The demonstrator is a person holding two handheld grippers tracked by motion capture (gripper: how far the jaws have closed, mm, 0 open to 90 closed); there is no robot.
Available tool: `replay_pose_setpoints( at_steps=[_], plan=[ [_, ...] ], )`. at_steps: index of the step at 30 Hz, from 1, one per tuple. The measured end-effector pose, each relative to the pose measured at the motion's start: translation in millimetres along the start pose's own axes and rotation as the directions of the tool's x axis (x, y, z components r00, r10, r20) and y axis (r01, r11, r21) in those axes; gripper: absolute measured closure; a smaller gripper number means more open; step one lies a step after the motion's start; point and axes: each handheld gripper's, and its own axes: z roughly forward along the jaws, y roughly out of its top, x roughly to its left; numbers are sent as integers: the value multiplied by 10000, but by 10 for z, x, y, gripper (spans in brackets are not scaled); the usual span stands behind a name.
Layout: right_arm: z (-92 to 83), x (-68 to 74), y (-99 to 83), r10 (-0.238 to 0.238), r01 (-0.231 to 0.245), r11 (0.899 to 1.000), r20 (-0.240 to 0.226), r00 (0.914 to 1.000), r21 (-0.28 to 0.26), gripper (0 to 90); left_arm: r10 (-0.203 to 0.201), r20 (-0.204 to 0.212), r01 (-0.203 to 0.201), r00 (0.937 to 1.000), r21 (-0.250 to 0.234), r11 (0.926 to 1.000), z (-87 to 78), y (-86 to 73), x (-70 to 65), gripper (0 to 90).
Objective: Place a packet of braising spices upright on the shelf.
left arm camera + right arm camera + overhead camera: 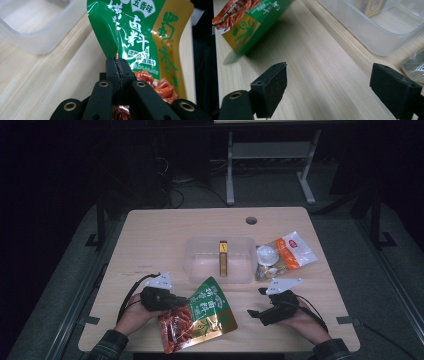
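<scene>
A green and gold snack bag (202,312) with red food printed on it sits at the front middle of the table. My left gripper (182,301) is shut on the bag's left edge. In the left gripper view the jaws (117,62) press together on the thin edge of the bag (140,30). My right gripper (256,302) rests to the right of the bag, open, with only bare table between its fingers (328,82). The bag (249,20) stands tilted off the wood there, with a shadow under it.
A clear plastic tub (192,265) stands behind the bag with a slim yellow and brown box (223,258) upright inside. A white and orange packet (287,252) lies right of the tub. The table has a round hole (251,220) at the back.
</scene>
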Motion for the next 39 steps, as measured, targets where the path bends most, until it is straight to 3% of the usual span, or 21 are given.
replay_pose_setpoints(
  at_steps=[5, 11, 14, 15, 16, 20, 22, 25, 30, 35, 39],
  plan=[
    [1, -1, -3, 99, -99, 9999, -1, 10000, 54, 142, 2, -26, -3, 10000, -435, 9991, -104, 28, -28, 897],
    [21, 7, -5, 13, -12, 9999, -110, 9999, 120, 139, -262, -684, 170, 9973, -1322, 9911, -243, 72, -6, 897],
    [49, 40, 4, -1, 11, 9998, -450, 9990, 220, 119, -602, -1108, 377, 9920, -1952, 9800, -344, 74, 22, 898],
    [54, 57, 17, -88, 102, 9997, -641, 9979, 224, 114, -602, -1108, 377, 9920, -1952, 9800, -344, 74, 22, 898],
    [54, 74, 36, -74, 90, 9997, -719, 9974, 212, 117, -790, -1275, 477, 9887, -2321, 9715, -399, 72, 45, 897],
    [58, 120, 126, -11, -35, 9990, -1070, 9943, -437, 139, -1207, -1311, 774, 9840, -2955, 9522, -484, 71, 84, 898],
    [102, 139, 216, 88, -201, 9959, -1273, 9918, -877, 141, -1260, -1399, 777, 9821, -3085, 9480, -493, 79, 87, 898],
    [197, 209, 350, -41, -137, 9921, -1410, 9900, -1249, 150, -1258, -1441, 759, 9815, -3101, 9477, -483, 94, 83, 898],
    [345, 289, 474, -191, -45, 9903, -1687, 9855, -1385, 157, -1186, -1442, 702, 9824, -3032, 9503, -458, 108, 82, 898],
    [536, 327, 622, -117, -273, 9846, -2215, 9751, -1725, 234, -1243, -1425, 735, 9820, -3181, 9452, -457, 115, 64, 898],
    [622, 348, 700, -11, -450, 9812, -2381, 9713, -1878, 296, -1317, -1456, 783, 9805, -3253, 9424, -463, 118, 62, 897]
  ],
)
